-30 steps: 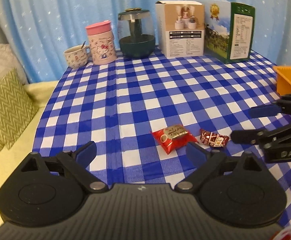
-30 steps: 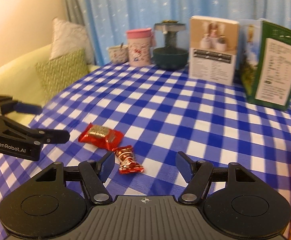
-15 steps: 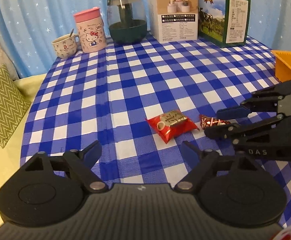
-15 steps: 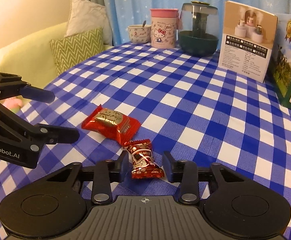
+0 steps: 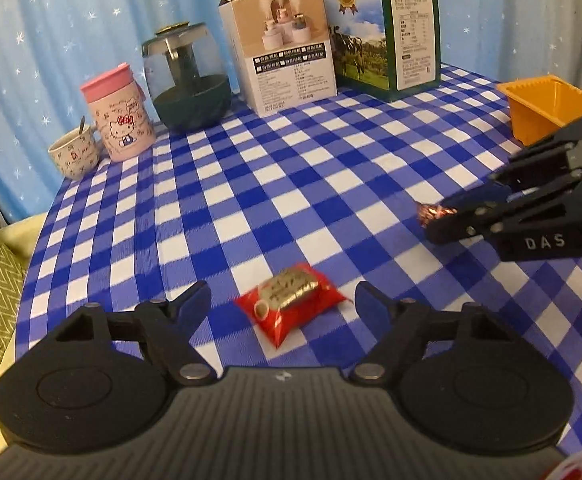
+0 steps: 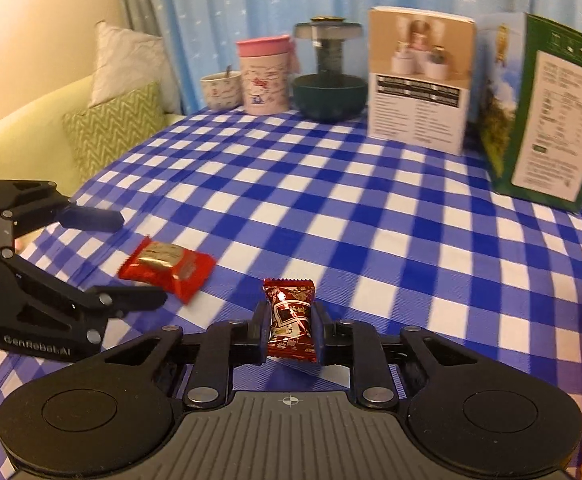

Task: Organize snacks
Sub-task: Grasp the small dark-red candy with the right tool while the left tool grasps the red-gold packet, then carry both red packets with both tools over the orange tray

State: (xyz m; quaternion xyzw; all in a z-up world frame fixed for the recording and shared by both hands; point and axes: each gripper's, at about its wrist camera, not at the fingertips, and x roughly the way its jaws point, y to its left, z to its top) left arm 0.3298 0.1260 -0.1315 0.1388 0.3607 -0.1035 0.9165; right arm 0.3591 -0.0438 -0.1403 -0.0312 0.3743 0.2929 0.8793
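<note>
2 low wrist views, shared tablecloth [image 5: 291,184]

Left gripper [image 5: 283,304] fingers closing around flat red snack packet [image 5: 291,304], blue-checked cloth counter [image 5: 291,184], orange plastic bin [image 5: 547,108] far right

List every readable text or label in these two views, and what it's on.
"DAS": side of the right gripper, seen from the left wrist.
"GenRobot.AI": side of the left gripper, slightly blurred.
White box: label print too small to read.
Green carton: nutrition panel too small; its gold medal's number is unclear.
Pink cup: cartoon cat, scribbles unreadable.
Red snack packet and small candy: print unreadable.
</note>
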